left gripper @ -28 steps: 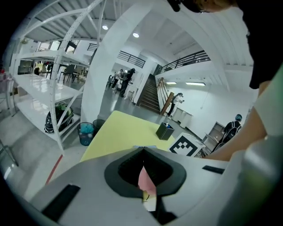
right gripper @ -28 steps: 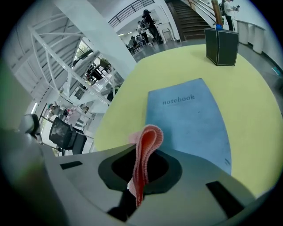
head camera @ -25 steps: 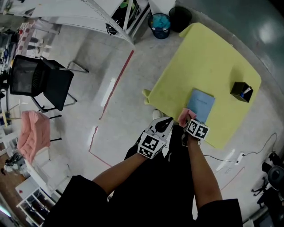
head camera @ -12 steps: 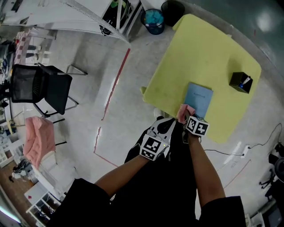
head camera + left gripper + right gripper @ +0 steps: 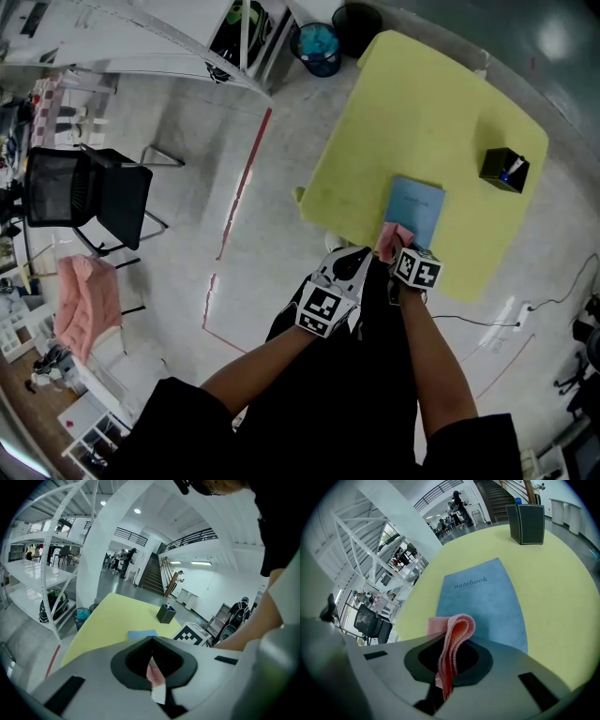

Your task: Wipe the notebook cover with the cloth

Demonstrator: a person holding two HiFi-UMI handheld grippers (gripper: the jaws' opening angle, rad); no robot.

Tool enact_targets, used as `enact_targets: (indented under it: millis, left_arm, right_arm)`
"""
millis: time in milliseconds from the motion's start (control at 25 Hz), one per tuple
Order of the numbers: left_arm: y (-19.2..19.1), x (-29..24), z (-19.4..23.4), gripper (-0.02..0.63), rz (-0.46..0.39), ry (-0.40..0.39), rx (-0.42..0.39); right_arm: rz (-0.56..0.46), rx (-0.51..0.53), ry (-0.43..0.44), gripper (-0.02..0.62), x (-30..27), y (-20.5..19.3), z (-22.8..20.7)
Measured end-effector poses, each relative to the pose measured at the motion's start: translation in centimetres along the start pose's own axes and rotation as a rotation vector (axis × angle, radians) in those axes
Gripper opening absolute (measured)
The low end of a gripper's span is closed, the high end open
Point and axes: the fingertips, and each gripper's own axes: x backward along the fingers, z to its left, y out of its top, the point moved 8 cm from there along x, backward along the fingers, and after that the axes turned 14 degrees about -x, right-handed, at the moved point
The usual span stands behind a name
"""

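Observation:
A blue notebook lies flat on the yellow table, near its front edge; its cover reads "notebook". My right gripper is shut on a folded pink cloth. The cloth hangs just short of the notebook's near edge, above the table edge. My left gripper is off the table, left of the right one, with its jaws shut and nothing held. In the left gripper view its jaws point at the table, and the right gripper's marker cube shows beside them.
A black pen holder stands at the table's far right, beyond the notebook. Two bins sit on the floor past the table's far corner. White shelving, a black chair and a pink-draped rack stand to the left.
The head view has shifted a little. The right gripper with the cloth has edged slightly closer to the notebook's near edge. The left gripper has barely moved.

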Motion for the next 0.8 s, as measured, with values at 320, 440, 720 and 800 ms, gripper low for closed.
enact_targets:
  millis: [320, 440, 720, 800]
  left_arm:
    - [0.3, -0.7, -1.1, 0.008, 0.006, -0.016, -0.005]
    - [0.3, -0.9, -1.3, 0.008, 0.007, -0.014, -0.006]
    - [0.3, -1.4, -2.2, 0.008, 0.018, -0.012, -0.006]
    - [0.3, -1.7, -2.6, 0.008, 0.018, -0.018, -0.006]
  right_arm:
    - [-0.003, -0.004, 0.001, 0.035, 0.7, 0.5, -0.8]
    - [0.003, -0.018, 0.009, 0.035, 0.8, 0.4, -1.2]
    - [0.001, -0.018, 0.011, 0.035, 0.9, 0.5, -2.3]
    - [-0.004, -0.021, 0.011, 0.035, 1.3, 0.8, -2.5]
